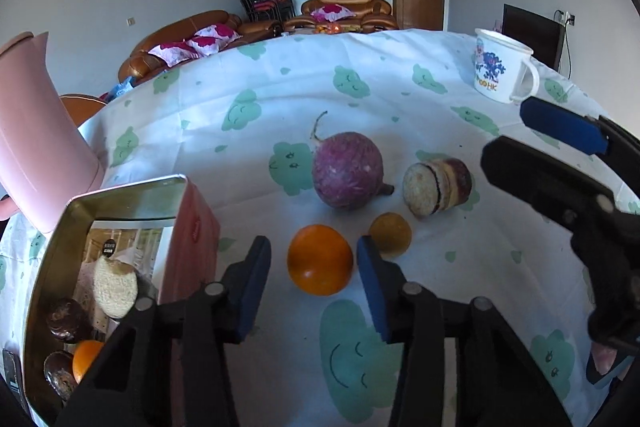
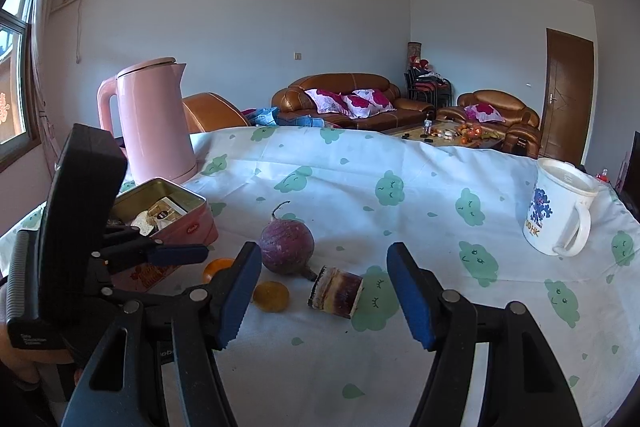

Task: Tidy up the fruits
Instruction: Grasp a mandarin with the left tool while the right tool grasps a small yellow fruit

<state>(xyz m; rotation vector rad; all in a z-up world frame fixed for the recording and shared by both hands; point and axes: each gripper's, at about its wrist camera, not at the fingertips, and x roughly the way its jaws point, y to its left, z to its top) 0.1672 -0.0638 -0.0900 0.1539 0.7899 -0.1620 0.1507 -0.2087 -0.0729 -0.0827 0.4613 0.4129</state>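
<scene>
A table draped in a white cloth with green cloud-face prints (image 1: 280, 99) fills both views. At its ten o'clock edge stands a tall pink plastic kettle (image 2: 154, 119); just in front of it sits a pink rectangular metal tin (image 1: 192, 227), lid off, holding two dark round fruits, an orange and a pale cut piece. At two o'clock stands a white enamel mug with a blue print (image 2: 560, 211).

Near the centre lies a round purple radish with a thin root tail (image 1: 346, 171). Just beside it at three o'clock lies a short cut sugarcane chunk with a purple rind (image 1: 436, 189), on its side. At six o'clock from the radish lies a round orange fruit (image 1: 320, 259), with a smaller yellow-brown fruit (image 1: 390, 235) touching or nearly touching it at two o'clock.

The left gripper (image 1: 314, 279) straddles the orange fruit, blue pads on either side with a visible gap, so the claw is not clamped. The right gripper (image 2: 326, 291) hangs spread wide above the cloth, empty, the sugarcane chunk lying beyond its fingertips.
</scene>
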